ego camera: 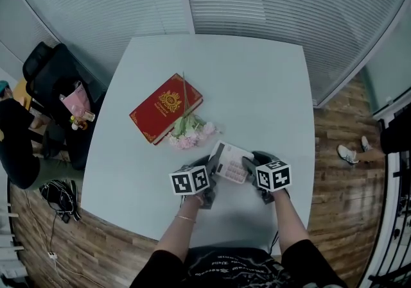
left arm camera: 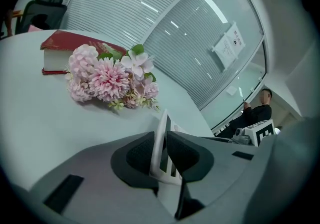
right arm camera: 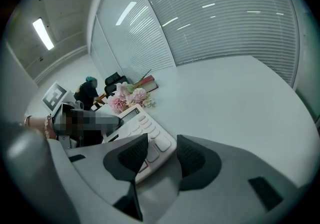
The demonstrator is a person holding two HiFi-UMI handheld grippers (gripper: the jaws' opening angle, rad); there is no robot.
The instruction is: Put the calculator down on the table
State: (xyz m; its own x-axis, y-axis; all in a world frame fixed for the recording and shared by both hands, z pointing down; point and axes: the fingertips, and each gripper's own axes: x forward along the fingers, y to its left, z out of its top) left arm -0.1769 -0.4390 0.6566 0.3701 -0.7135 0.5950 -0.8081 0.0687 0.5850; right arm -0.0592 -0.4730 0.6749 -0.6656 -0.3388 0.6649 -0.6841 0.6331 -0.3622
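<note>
Left gripper (left arm camera: 163, 152) is being kept nearly closed, pinching the calculator (left arm camera: 161, 130) by its thin edge at lower centre, as only its own view reveals. Right gripper (right arm camera: 162, 156) is being held apart, loose around a keyed corner.

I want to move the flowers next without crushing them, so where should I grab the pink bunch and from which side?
Probably the thin stem, not the pink blooms, which look soft. It lies straight across the red book, so the book lifts it off the table. Come from above, jaws straddling the stem.
</note>
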